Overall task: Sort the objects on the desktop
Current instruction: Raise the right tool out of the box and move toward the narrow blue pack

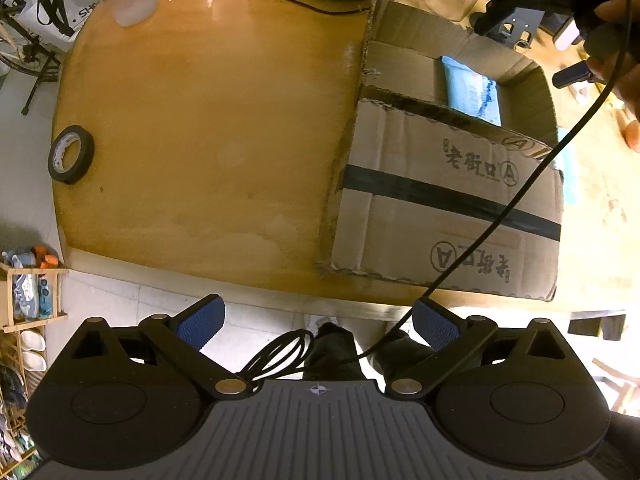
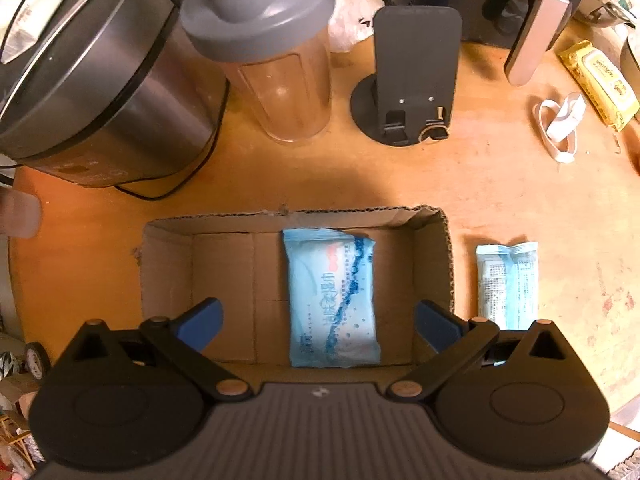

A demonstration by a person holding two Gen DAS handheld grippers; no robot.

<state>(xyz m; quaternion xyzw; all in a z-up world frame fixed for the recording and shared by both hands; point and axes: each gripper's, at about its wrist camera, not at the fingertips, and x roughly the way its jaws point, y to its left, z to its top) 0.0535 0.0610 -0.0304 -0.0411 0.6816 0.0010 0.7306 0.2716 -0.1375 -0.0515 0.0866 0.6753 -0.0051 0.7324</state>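
Note:
An open cardboard box [image 2: 168,264] sits on the wooden table; it also shows in the left wrist view [image 1: 440,216]. A blue wet-wipe pack [image 2: 332,300] lies flat inside it, partly seen in the left wrist view [image 1: 472,92]. A second pale blue pack [image 2: 507,284] lies on the table just right of the box. A black tape roll [image 1: 71,154] lies near the table's left edge. My right gripper [image 2: 318,326] is open and empty above the box's near end. My left gripper [image 1: 318,326] is open and empty, off the table's front edge.
A rice cooker [image 2: 92,76], a shaker bottle [image 2: 276,56] and a black phone stand [image 2: 408,80] stand behind the box. A white cable [image 2: 560,124] and a yellow wipes pack [image 2: 600,80] lie at the back right. A shoe rack [image 1: 28,300] stands on the floor.

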